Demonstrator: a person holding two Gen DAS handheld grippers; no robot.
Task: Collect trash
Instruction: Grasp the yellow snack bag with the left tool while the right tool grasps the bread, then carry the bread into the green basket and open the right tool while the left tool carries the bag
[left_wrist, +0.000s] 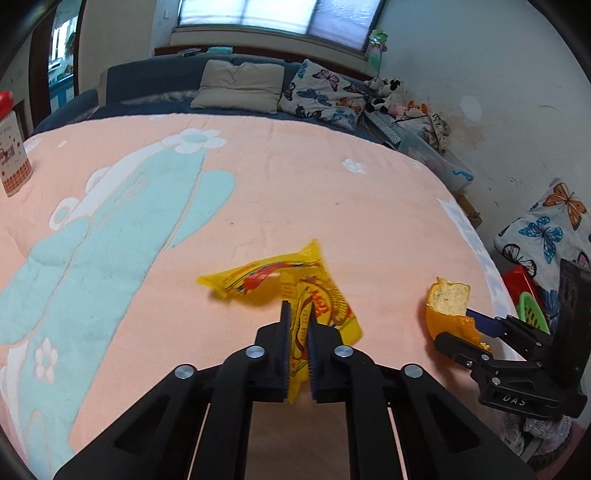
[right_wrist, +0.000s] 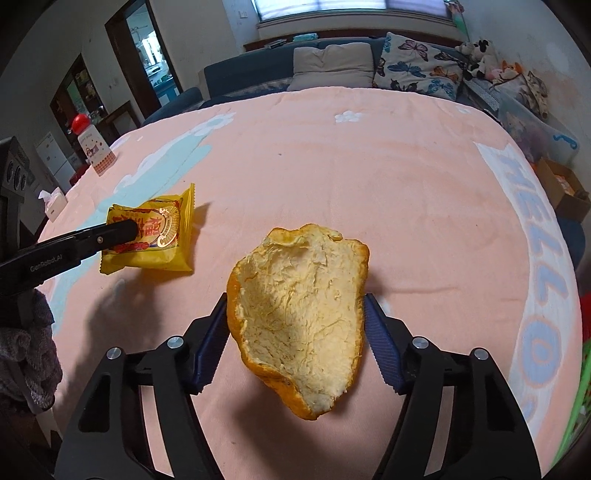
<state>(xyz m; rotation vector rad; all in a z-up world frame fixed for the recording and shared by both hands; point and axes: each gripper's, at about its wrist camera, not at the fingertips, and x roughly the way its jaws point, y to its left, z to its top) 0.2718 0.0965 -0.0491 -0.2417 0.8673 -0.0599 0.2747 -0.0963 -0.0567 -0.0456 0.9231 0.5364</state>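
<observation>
Currently, 2 items are secured: left gripper (left_wrist: 298, 314) clamps the yellow wrapper (left_wrist: 325, 299); right gripper (right_wrist: 295, 314) grips the orange peel (right_wrist: 299, 317). Disposal remains.

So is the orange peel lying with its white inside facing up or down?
Up. The orange peel shows its pale, pithy inside to the right wrist camera, cupped like a bowl, with the orange skin showing only along the edges.
</observation>
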